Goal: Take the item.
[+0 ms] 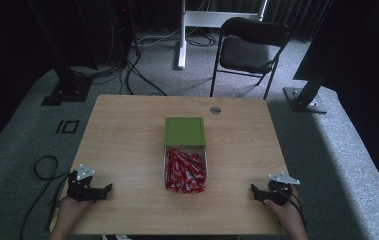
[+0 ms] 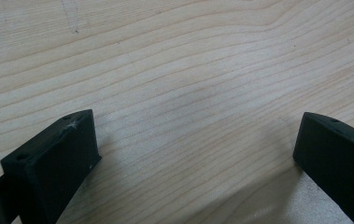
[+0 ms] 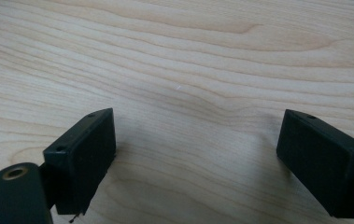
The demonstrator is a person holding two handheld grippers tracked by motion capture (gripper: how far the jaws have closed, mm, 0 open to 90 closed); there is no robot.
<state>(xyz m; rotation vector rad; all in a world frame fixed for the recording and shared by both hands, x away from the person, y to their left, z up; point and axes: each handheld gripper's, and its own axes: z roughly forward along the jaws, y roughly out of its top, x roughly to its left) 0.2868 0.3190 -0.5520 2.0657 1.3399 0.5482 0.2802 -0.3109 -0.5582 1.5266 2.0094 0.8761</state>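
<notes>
- Red packets point(image 1: 185, 171) fill a clear box point(image 1: 206, 159) in the middle of the wooden table point(image 1: 127, 130), roughly midway between the two grippers and well apart from both.
- Left gripper point(image 1: 108, 188) rests at the near left corner of the table, held by a hand point(image 1: 70, 209) that comes in from the bottom edge; its jaws point inward toward the centre.
- In the left gripper view its two black jaws stand wide apart over bare wood grain, with nothing between them.
- Right gripper point(image 1: 253, 190) rests at the near right corner, held by the other hand point(image 1: 288, 211), its jaws likewise pointing inward.
- In the right gripper view those jaws are also spread wide, with bare tabletop between them.
- Just behind the packets, a green lid point(image 1: 185, 131) lies across the far end of the box.
- Farther back, near the table's far edge, sits a small round grey cap point(image 1: 215, 110).
- Beyond the table, a black folding chair point(image 1: 249, 47) stands on the grey carpet, with cables point(image 1: 137, 70) trailing to its left.
</notes>
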